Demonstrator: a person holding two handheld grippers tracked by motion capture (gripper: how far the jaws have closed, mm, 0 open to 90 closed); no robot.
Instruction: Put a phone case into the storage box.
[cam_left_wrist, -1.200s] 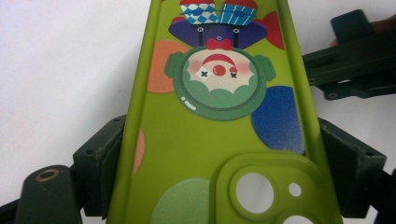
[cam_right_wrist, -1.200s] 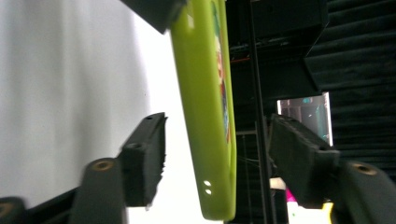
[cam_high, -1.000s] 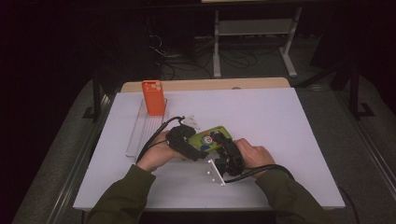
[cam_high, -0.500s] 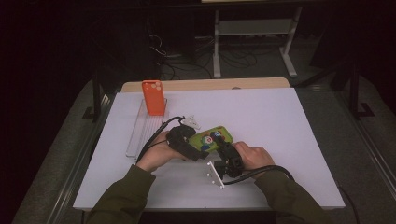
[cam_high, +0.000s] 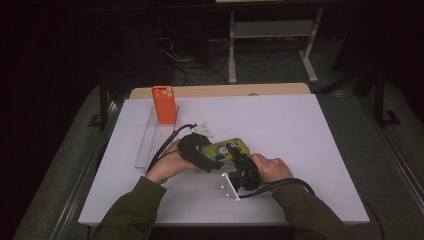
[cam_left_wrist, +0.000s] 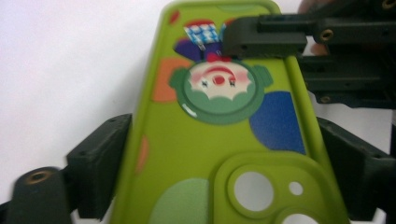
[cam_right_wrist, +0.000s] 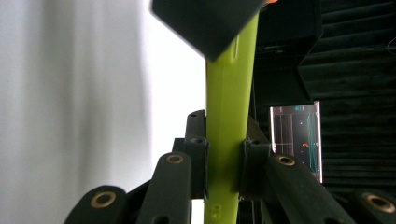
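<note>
A: What state is the right gripper (cam_right_wrist: 223, 172) in?

B: Its jaws have just been closing, and they now clamp the green phone case (cam_left_wrist: 219, 140) across its thickness. In the right gripper view the case stands edge-on between the two pads, and both pads press flat on its faces.

A: And the left gripper (cam_left_wrist: 224, 186)?

B: Its jaws have just been opening. In the left gripper view the case lies lengthwise between the two black fingers (cam_left_wrist: 100, 161), with its camera cut-out at the near end and its clown print farther out. The left finger stands a little off the case's long edge. The right finger sits just beside the other edge; contact there cannot be confirmed. The pads do not press on the case.

A: Where is the case relative to both sets of fingers?

B: In the high view the case (cam_high: 225, 148) sits above the white table (cam_high: 300, 130), bridging the two grippers: the left gripper (cam_high: 202, 156) flanks its one end, the right gripper (cam_high: 239, 159) pinches its other end.

A: Anything beyond the fingers?

B: An orange phone case (cam_high: 164, 104) stands upright in a clear tray (cam_high: 145, 150), well apart, past the left gripper.
</note>
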